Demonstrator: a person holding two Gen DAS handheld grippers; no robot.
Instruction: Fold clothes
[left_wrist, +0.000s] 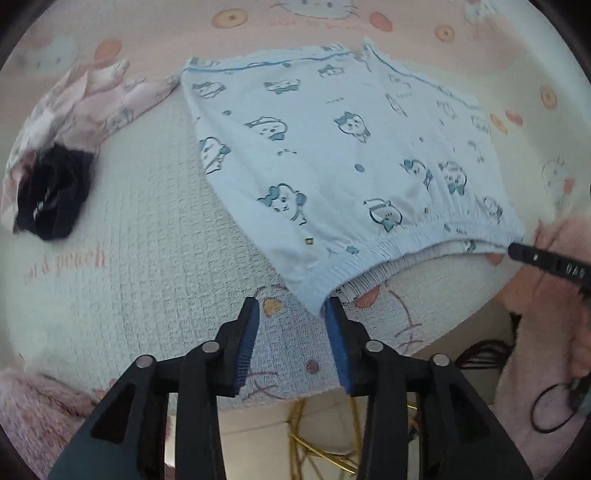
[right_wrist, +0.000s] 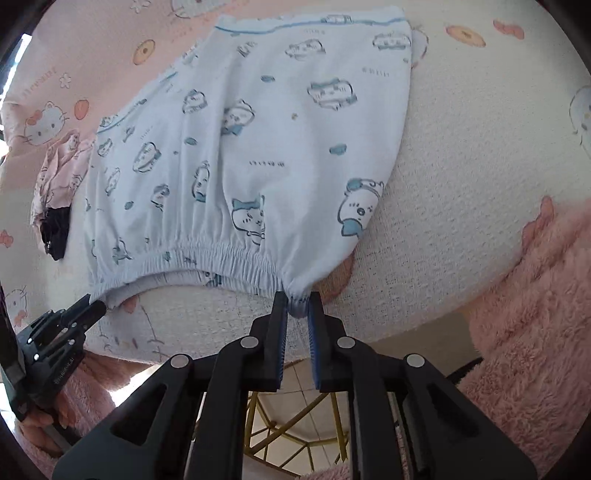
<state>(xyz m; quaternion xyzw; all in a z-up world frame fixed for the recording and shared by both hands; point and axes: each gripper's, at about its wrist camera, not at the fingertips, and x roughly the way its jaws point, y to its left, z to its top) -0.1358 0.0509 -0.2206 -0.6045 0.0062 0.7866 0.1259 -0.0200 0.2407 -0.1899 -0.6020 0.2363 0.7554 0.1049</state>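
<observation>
Light blue shorts (left_wrist: 332, 155) printed with cartoon animals lie flat on the cloth-covered table, elastic waistband towards me. My left gripper (left_wrist: 293, 310) is open. One waistband corner (left_wrist: 317, 302) hangs just inside its right finger, and the pads do not press on it. My right gripper (right_wrist: 298, 302) is shut on the other waistband corner (right_wrist: 297, 295), which bunches between the blue pads. Each gripper shows in the other's view: the right gripper (left_wrist: 517, 252) at the far corner, the left gripper (right_wrist: 96, 307) at the near-left corner of the shorts (right_wrist: 258, 147).
A pink patterned garment (left_wrist: 96, 103) and a dark garment (left_wrist: 55, 192) lie in a heap to the left of the shorts. The white and pink cat-print tablecloth (left_wrist: 147, 221) ends just in front of the grippers. A gold frame (right_wrist: 295, 424) stands below. Pink fluffy sleeves (right_wrist: 535, 302) flank the views.
</observation>
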